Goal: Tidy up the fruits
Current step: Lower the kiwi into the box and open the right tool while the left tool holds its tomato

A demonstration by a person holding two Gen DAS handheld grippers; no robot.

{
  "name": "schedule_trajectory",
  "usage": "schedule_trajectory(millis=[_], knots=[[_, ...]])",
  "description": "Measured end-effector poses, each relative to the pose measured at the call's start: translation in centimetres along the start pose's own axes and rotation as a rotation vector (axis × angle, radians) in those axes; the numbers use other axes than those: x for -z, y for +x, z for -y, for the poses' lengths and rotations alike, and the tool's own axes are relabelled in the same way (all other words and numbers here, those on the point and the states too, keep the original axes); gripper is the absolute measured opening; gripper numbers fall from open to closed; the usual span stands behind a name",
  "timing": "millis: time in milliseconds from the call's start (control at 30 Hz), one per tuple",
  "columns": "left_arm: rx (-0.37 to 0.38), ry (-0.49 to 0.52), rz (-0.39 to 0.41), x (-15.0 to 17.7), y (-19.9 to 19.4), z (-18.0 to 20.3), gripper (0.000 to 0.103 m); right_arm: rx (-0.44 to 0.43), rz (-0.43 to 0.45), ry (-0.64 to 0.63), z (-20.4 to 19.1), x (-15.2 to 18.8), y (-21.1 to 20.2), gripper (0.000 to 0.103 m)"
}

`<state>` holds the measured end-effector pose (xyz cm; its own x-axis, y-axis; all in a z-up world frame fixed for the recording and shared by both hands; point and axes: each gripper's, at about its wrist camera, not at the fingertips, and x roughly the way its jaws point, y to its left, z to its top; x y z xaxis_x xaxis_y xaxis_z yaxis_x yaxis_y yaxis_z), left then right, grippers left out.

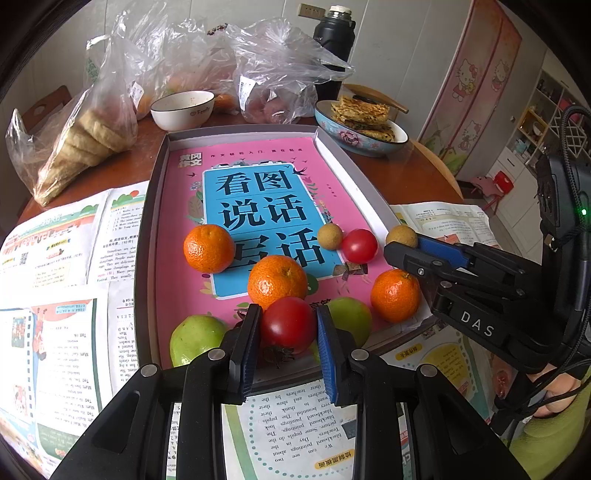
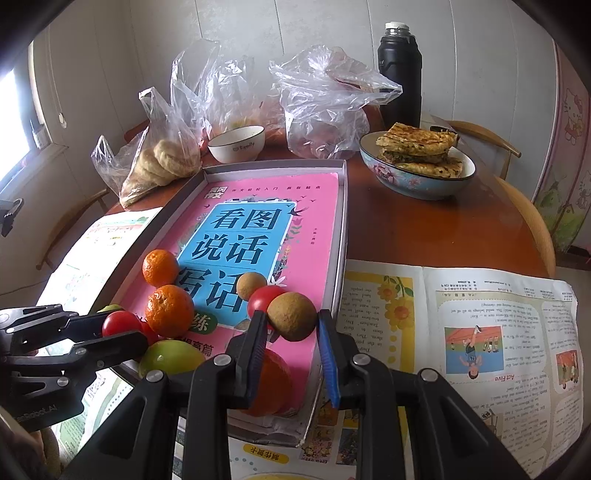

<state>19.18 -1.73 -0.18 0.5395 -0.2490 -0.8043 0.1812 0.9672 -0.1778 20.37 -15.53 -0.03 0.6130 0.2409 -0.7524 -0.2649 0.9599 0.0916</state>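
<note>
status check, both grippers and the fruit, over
Left gripper shut on red cherry tomato. Right gripper shut on small brown longan. Both over grey cardboard tray; oranges crowd close.

Room: white panelled walls [image 2: 258, 44] ahead of the claws, with a wall socket [image 1: 311, 10] high up; a daylit window [image 2: 14, 110] far left of the right claw, giving soft natural light. Furniture: round brown wooden table [image 2: 424, 229] under both claws, curved wooden chairs [image 2: 491, 138] beyond its far right edge, a pink cartoon-cat wardrobe [image 1: 476, 85] and white open shelving [image 1: 550, 110] well off to the right of the left claw.
</note>
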Motion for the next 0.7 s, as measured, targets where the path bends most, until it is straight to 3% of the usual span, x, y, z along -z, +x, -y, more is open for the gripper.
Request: schedule_trajectory(millis=[700], knots=[[0.005, -0.004, 0.001, -0.03, -0.04, -0.02, 0.029, -0.013, -0.018, 0.055, 0.32, 0.01, 0.24, 0.028]])
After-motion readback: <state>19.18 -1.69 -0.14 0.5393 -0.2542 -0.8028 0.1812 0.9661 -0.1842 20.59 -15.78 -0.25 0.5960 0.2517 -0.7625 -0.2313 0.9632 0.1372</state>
